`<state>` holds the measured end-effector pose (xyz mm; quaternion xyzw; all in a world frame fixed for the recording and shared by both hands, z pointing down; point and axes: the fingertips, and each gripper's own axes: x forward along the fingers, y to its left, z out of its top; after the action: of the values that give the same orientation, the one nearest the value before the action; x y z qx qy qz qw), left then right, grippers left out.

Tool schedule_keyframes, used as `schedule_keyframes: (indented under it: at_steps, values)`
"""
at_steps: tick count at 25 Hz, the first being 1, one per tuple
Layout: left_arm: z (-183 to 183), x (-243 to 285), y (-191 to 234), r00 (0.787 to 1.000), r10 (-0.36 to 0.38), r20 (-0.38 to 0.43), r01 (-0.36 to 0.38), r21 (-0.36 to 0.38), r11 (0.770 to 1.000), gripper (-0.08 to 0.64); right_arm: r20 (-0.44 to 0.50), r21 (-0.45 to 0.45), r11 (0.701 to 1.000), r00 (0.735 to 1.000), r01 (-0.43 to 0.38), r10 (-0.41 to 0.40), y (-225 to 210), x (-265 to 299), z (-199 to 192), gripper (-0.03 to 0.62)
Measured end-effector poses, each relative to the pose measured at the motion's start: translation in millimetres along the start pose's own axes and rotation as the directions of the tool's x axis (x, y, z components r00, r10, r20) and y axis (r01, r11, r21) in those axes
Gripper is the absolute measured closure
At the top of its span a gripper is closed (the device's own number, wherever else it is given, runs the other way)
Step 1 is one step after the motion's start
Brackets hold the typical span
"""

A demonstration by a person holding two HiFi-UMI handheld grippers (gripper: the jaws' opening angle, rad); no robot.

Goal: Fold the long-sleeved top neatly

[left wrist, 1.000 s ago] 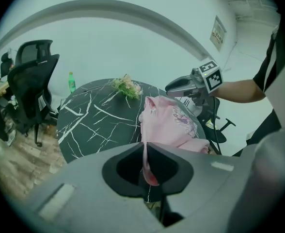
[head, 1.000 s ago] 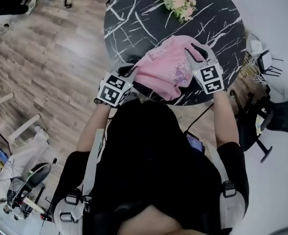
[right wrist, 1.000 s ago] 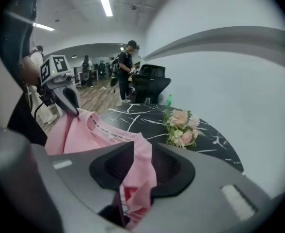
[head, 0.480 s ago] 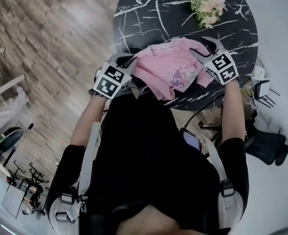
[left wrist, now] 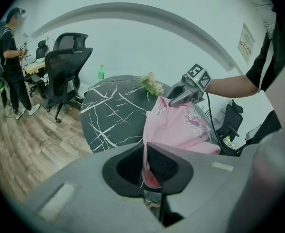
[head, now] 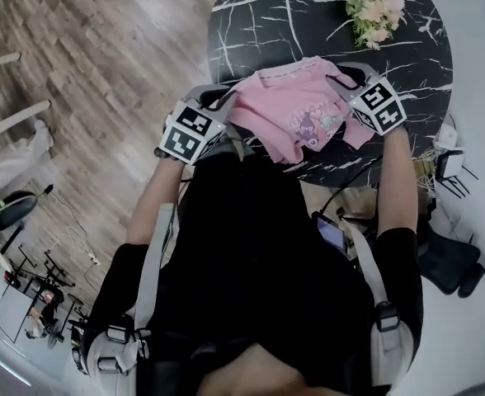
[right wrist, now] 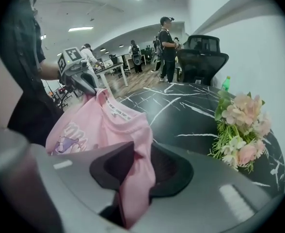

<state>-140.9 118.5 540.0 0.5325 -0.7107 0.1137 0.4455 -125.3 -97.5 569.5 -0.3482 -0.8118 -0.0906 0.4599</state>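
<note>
Head view: the pink long-sleeved top [head: 296, 114] is bunched over the near part of the round black marbled surface [head: 259, 23], strung between our two tools. We cannot tell whether its underside rests on the surface. The left hand-held gripper [head: 216, 99] is at the garment's left end and the right hand-held gripper [head: 341, 77] at its right end.

Left gripper view: we see the jaws pressed fully together on a thin fold of the pink fabric. The rest of the top stretches away toward the other tool.

Right gripper view: the jaws stand partly apart and have just been closing, with a thick bunch of the fabric clamped between them. The collar band runs across to the left hand-held gripper.

We note pale flowers [head: 373, 11] lying on the far part of the surface, well apart from the top. A green bottle [right wrist: 225, 83] stands near the far rim, with a black office chair [right wrist: 203, 57] behind it.
</note>
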Motion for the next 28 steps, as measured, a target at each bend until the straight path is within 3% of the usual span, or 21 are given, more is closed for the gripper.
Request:
schedule_keyframes:
  at_steps: [3, 9, 14, 18, 25, 28]
  values:
    - [-1, -7, 4, 1.000, 0.019, 0.009, -0.019, -0.003, 1.000, 0.540, 0.018, -0.060, 0.997, 0.999, 0.046, -0.045, 10, -5, 6, 0.532]
    - [6, -9, 8, 0.999, 0.043, 0.033, -0.044, 0.039, 0.998, 0.541, 0.147, -0.055, 0.976, 0.969, 0.209, -0.199, 23, -36, 17, 0.554]
    - [33, -3, 6, 0.996, -0.006, 0.094, -0.007, 0.134, 0.991, 0.541, 0.216, 0.059, 0.919, 0.894, 0.390, -0.393, 40, -75, 8, 0.555]
    - [55, -9, -1, 0.988, -0.095, 0.122, 0.066, 0.224, 0.972, 0.541, 0.217, 0.173, 0.849, 0.821, 0.500, -0.528, 65, -103, 1, 0.558]
    - [64, -66, -4, 0.962, -0.228, 0.149, 0.153, 0.397, 0.905, 0.543, 0.178, 0.288, 0.760, 0.748, 0.582, -0.640, 149, -109, 17, 0.561]
    - [61, -90, 3, 0.950, -0.269, 0.160, 0.175, 0.439, 0.881, 0.543, 0.175, 0.338, 0.709, 0.699, 0.619, -0.693, 175, -110, 32, 0.561]
